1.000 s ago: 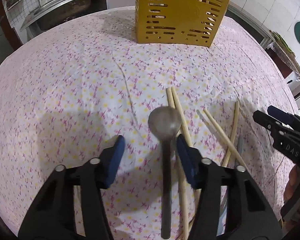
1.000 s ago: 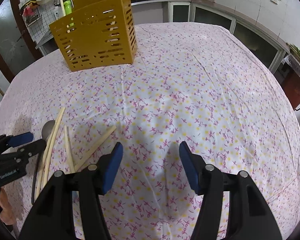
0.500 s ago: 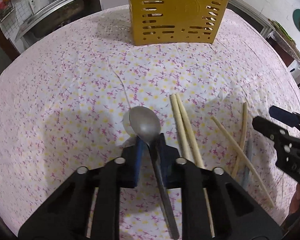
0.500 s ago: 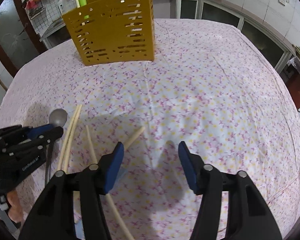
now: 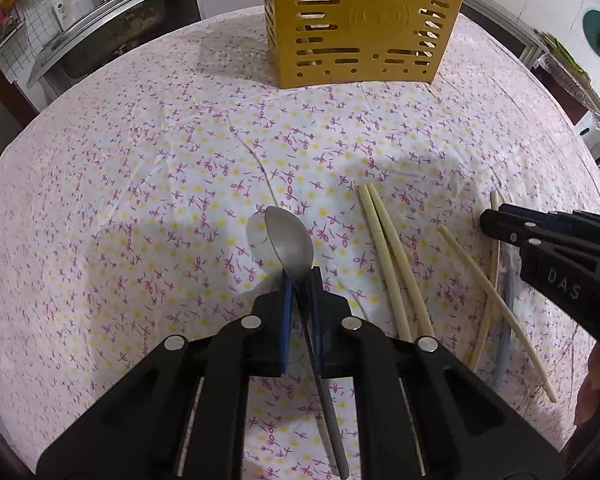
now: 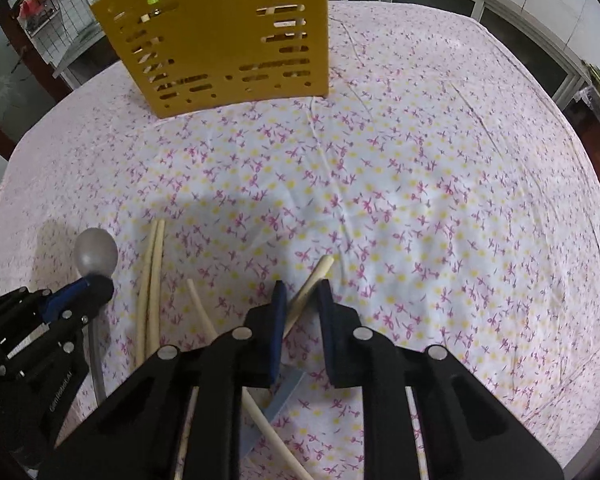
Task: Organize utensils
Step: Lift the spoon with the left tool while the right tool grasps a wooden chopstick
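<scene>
My left gripper [image 5: 300, 280] is shut on the neck of a grey metal spoon [image 5: 290, 240], bowl pointing ahead, handle running back under the gripper. It also shows in the right wrist view [image 6: 96, 258]. My right gripper [image 6: 302, 298] has its jaws narrowed around one pale chopstick [image 6: 312, 278], with a small gap on the right side. A pair of chopsticks [image 5: 388, 256] lies right of the spoon, and more chopsticks [image 5: 492, 292] lie crossed under the right gripper [image 5: 500, 220]. The yellow slotted utensil holder [image 5: 360, 20] stands at the far side with chopsticks inside.
A floral tablecloth [image 5: 180, 152] covers the round table. A grey-blue flat utensil [image 6: 276, 404] lies beneath the right gripper among the chopsticks. A kitchen counter and sink [image 5: 100, 28] lie beyond the table's far edge.
My left gripper closed on the spoon and has lifted and shifted it left. My right gripper moved left over the chopsticks and its jaws closed in around one.
</scene>
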The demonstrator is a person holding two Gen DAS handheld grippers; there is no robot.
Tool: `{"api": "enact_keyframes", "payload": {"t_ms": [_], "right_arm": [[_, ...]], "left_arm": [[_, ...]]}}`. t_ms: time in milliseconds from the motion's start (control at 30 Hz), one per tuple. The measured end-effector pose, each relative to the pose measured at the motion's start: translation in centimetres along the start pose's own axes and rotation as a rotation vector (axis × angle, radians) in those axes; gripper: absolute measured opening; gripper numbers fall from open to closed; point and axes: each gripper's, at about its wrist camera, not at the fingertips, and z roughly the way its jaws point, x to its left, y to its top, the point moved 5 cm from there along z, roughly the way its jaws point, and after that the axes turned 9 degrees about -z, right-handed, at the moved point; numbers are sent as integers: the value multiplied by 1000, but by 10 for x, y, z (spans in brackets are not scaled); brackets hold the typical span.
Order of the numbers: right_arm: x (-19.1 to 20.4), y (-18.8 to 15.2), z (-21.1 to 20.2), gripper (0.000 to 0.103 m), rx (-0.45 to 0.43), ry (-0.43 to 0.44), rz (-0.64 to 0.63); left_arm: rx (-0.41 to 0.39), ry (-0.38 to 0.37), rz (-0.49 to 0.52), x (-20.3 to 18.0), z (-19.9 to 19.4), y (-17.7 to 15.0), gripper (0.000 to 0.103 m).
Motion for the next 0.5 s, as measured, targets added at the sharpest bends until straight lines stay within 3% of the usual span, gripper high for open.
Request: {"api": "enact_keyframes", "payload": {"t_ms": [267,500], "right_arm": [[-11,8,1,13,43,72,37],[-30,17,-26,11,-71,46,6]], "left_arm": [[53,-9,-9,-2,10,14,7],[44,-16,-32,2,8,20,3]]}}
